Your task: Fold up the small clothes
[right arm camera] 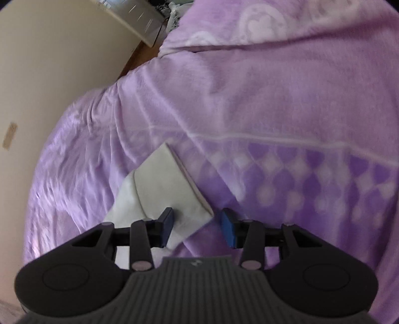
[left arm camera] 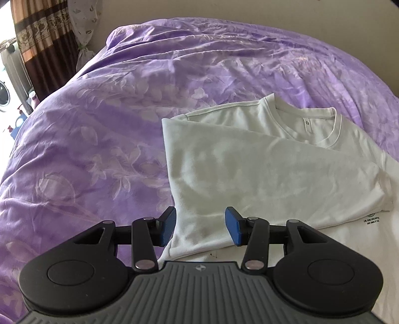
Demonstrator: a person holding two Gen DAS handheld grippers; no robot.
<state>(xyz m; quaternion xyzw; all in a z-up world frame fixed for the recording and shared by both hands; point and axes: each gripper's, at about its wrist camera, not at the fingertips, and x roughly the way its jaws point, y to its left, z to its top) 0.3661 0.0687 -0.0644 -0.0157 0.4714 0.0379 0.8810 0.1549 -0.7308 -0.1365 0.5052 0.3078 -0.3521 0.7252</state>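
Observation:
A white T-shirt (left arm camera: pixel 261 169) lies on the purple bedspread (left arm camera: pixel 99 139), its left side folded in over the body and the collar at the far end. My left gripper (left arm camera: pixel 200 224) hangs open just above the near part of that folded edge, its blue pads (left arm camera: pixel 233 226) apart and not pressing the cloth. In the blurred right wrist view a white sleeve (right arm camera: pixel 164 184) of the shirt sticks out onto a purple blanket (right arm camera: pixel 274 112). My right gripper (right arm camera: pixel 197 225) is open over the sleeve's near corner, which lies below the gap by the left pad (right arm camera: pixel 167 224).
A brown patterned curtain (left arm camera: pixel 42 37) and household items stand beyond the bed's far left corner. A cream wall (right arm camera: pixel 49 62) runs along the bed's left side in the right wrist view, with a pale box (right arm camera: pixel 139 22) at the top.

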